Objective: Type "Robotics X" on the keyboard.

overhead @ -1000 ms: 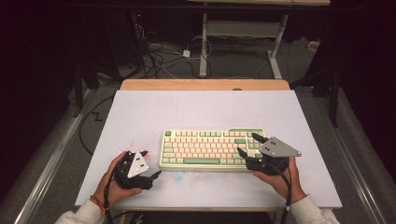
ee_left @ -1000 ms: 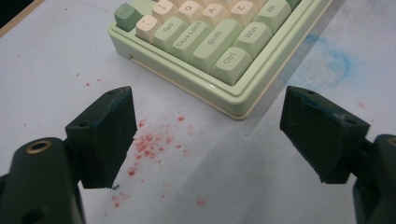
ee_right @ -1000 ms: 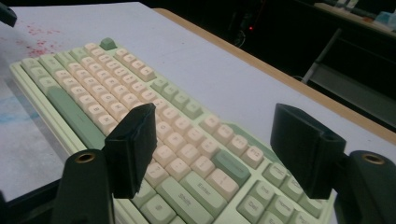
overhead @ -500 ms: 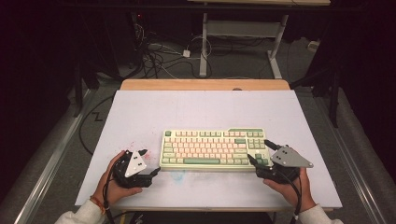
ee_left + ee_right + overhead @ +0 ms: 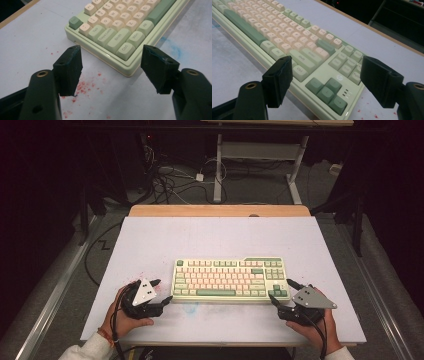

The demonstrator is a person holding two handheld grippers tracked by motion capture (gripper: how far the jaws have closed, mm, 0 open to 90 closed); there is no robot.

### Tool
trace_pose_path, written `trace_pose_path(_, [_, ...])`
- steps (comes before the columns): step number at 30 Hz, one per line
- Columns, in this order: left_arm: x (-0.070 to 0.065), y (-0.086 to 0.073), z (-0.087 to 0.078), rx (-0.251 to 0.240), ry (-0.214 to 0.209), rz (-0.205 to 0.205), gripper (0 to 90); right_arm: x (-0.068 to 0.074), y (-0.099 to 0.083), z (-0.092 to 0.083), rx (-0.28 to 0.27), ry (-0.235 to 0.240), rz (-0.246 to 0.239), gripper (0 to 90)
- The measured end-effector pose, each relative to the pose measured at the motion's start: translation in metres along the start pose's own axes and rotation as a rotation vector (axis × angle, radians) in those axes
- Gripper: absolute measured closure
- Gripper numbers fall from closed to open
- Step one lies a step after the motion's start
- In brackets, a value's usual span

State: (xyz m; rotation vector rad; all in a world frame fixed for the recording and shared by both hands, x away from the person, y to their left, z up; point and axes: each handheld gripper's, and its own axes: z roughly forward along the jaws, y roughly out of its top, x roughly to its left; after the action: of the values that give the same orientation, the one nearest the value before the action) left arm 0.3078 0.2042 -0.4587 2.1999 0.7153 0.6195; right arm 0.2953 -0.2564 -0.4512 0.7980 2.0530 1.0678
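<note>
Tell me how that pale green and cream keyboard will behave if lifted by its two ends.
The pale green and cream keyboard looks like a rigid slab, so it probably won't sag. Its smooth, thick case edge may slip in the pads. Lying flat and wide on the white table, it would likely slide, not tip.

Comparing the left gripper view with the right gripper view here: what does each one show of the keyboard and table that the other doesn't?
Left gripper view: the keyboard's near left corner, with Ctrl, Win, Shift, Caps Lock and Tab keys, red specks and a blue smudge on the white table. The left gripper has just been closing, its jaws flanking that corner without touching.

Right gripper view: the arrow keys, the navigation cluster, a small round logo, and dark furniture beyond the table's wooden edge.

Both: open black jaws, the right gripper's too, and the cream-and-green keyboard.
</note>
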Motion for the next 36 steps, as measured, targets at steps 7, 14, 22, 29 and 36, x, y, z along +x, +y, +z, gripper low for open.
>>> trace_pose_path(7, [0.0, 0.013, 0.007, 0.02, -0.033, 0.018, 50.7, 0.003, -0.001, 0.003, 0.015, 0.004, -0.003, 26.7])
trace_pose_path(14, [0.002, 0.03, 0.014, 0.023, -0.088, 0.031, 83.4, 0.006, -0.001, 0.004, 0.028, 0.016, -0.02, 26.9])
trace_pose_path(22, [-0.001, 0.053, 0.031, 0.062, -0.154, 0.049, 87.8, 0.007, -0.001, 0.006, 0.035, 0.022, -0.023, 27.1])
trace_pose_path(29, [-0.003, 0.075, 0.048, 0.101, -0.18, 0.09, 87.8, 0.009, -0.002, 0.008, 0.047, 0.033, -0.033, 27.2])
trace_pose_path(36, [-0.006, 0.091, 0.066, 0.123, -0.199, 0.117, 87.8, 0.009, -0.002, 0.009, 0.053, 0.039, -0.036, 27.2])
